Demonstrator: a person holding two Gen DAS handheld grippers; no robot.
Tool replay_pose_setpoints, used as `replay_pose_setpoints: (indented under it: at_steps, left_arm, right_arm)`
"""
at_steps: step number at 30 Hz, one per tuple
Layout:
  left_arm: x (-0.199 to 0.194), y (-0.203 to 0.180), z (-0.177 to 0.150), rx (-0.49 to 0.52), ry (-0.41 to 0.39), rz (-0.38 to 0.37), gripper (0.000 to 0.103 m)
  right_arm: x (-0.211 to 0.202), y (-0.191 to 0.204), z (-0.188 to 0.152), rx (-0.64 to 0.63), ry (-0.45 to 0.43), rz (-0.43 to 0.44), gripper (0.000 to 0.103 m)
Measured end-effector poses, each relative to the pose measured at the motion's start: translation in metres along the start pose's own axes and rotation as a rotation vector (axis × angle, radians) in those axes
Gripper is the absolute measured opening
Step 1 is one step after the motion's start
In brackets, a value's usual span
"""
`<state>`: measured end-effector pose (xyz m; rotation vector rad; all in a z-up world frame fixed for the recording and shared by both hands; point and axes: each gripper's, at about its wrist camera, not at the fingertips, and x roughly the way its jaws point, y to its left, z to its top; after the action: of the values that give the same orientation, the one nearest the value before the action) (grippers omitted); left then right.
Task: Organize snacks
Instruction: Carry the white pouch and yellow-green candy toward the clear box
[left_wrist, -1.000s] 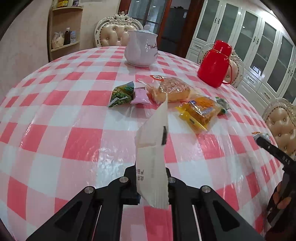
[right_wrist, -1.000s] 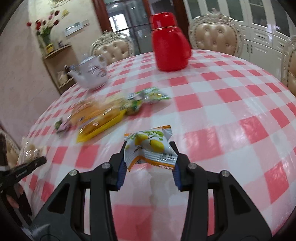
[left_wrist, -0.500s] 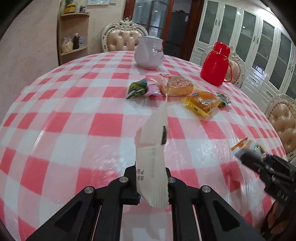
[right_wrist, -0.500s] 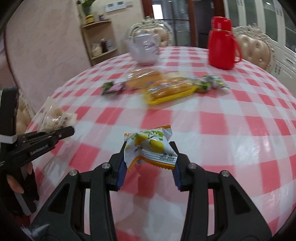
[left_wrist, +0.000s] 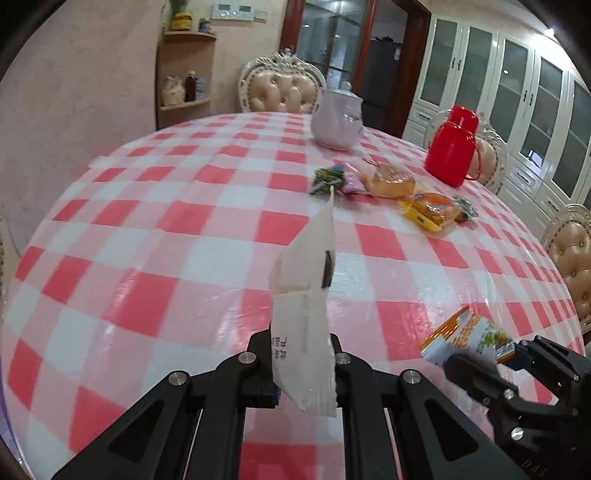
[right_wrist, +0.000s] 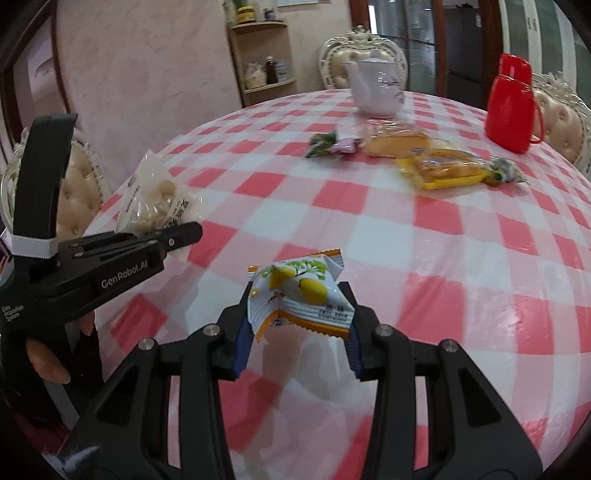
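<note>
My left gripper (left_wrist: 303, 363) is shut on a white snack packet (left_wrist: 306, 295) that stands upright between its fingers. From the right wrist view the left gripper (right_wrist: 184, 232) is at the left table edge, its packet (right_wrist: 155, 199) clear-fronted with pale pieces inside. My right gripper (right_wrist: 297, 328) is shut on a white-and-orange lemon candy packet (right_wrist: 299, 295), and shows at the lower right of the left wrist view (left_wrist: 480, 354). Far across the table lie a green packet (left_wrist: 327, 177), a pink one (left_wrist: 351, 182), a wrapped bun (left_wrist: 391, 179) and a yellow cake packet (left_wrist: 430, 212).
A white teapot (left_wrist: 336, 122) and a red thermos jug (left_wrist: 452, 147) stand behind the snack row on the red-checked tablecloth (left_wrist: 184, 240). Padded chairs (left_wrist: 280, 90) ring the round table. A corner shelf (left_wrist: 184, 85) and white cabinets line the walls. A hand (right_wrist: 44, 362) grips the left tool.
Both grippers drew back toward the near table edge with their packets, so the snack row looks farther off. The right gripper swung left and rolled, and now sits close beside the left one.
</note>
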<state>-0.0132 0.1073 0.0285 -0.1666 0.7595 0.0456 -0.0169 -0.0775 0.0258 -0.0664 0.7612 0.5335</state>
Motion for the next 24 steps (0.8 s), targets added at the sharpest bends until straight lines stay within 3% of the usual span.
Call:
replay_pose_setpoints:
  at_steps: [24]
  left_arm:
    - [-0.085,0.102,-0.034,-0.079,-0.058,0.196,0.011]
  right_arm:
    - [0.017,0.116,-0.008,-0.151,0.050,0.171,0.045]
